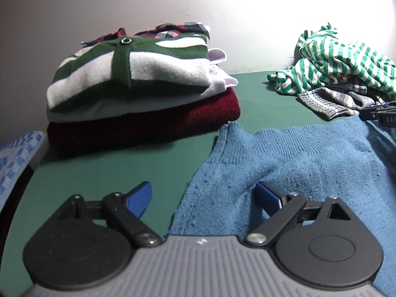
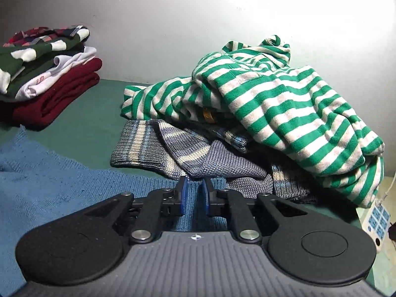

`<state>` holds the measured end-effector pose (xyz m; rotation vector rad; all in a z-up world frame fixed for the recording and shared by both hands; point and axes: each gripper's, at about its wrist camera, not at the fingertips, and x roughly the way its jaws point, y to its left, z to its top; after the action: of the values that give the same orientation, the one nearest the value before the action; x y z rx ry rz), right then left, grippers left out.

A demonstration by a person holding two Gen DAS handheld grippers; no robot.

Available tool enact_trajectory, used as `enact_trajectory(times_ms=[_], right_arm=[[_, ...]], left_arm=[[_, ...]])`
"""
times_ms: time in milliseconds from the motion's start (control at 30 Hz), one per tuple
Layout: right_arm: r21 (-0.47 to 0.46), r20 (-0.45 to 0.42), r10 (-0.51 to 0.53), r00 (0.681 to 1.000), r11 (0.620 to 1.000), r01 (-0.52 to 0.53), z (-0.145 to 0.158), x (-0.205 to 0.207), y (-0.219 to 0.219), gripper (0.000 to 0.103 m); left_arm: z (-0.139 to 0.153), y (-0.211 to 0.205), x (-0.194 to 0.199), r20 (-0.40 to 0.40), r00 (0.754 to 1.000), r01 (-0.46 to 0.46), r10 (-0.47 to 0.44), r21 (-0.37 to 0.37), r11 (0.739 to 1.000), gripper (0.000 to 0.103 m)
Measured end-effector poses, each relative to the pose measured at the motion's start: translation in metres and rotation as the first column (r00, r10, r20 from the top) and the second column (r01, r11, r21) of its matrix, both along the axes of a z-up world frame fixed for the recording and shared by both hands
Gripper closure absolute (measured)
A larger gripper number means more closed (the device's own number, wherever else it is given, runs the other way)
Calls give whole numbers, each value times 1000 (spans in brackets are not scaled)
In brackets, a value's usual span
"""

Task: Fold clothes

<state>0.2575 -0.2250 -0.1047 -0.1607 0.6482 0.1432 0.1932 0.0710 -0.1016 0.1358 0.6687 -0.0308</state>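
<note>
Blue knit sweater (image 1: pixel 297 168) lies flat on the green table (image 1: pixel 104 173), neckline toward the far wall. The left gripper (image 1: pixel 205 195), jaws spread wide and empty, straddles its left edge. The right gripper (image 2: pixel 194 188), nearly closed with sweater knit showing between its pads, sits at the sweater's right side; a real pinch can't be confirmed. The unfolded pile (image 2: pixel 272 104) is just beyond.

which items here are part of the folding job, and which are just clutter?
Job:
- blue knit sweater, spread flat
- folded stack
- striped green-white top, unfolded
- grey-blue knit beneath it
- left gripper, right gripper

Lying about:
- power strip
- blue-patterned cloth at the table's edge
</note>
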Motion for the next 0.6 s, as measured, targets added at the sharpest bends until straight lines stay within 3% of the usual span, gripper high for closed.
enact_trajectory(times_ms=[100, 167, 233, 333, 400, 433, 467, 533, 600], right_arm=[[120, -32, 46, 998, 992, -42, 14, -27, 7, 84], [143, -85, 134, 987, 982, -121, 14, -48, 22, 80], [113, -112, 159, 981, 983, -147, 7, -61, 33, 79], [88, -79, 88, 993, 993, -81, 3, -67, 26, 79], [111, -81, 27, 996, 994, -18, 10, -76, 19, 91], [122, -83, -4, 997, 992, 14, 14, -80, 15, 91], [133, -85, -34, 996, 990, 45, 17, -85, 12, 81], [248, -97, 46, 994, 969, -21, 29, -113, 13, 76], [306, -151, 88, 985, 951, -38, 29, -142, 17, 74]], left_arm=[[0, 1, 1, -2, 1000, -2, 2, -6, 1000, 10], [0, 3, 1, -6, 1000, -4, 4, -14, 1000, 9], [0, 2, 1, -4, 1000, -5, 5, -7, 1000, 9], [0, -2, -1, 6, 1000, -3, 3, 19, 1000, 9], [0, -3, -1, 9, 1000, -4, 4, 27, 1000, 9], [0, -3, -1, 9, 1000, -4, 4, 29, 1000, 9], [0, -3, -1, 9, 1000, -5, 5, 28, 1000, 9], [0, -3, -1, 8, 1000, -6, 6, 25, 1000, 9], [0, -3, -1, 9, 1000, -5, 5, 26, 1000, 9]])
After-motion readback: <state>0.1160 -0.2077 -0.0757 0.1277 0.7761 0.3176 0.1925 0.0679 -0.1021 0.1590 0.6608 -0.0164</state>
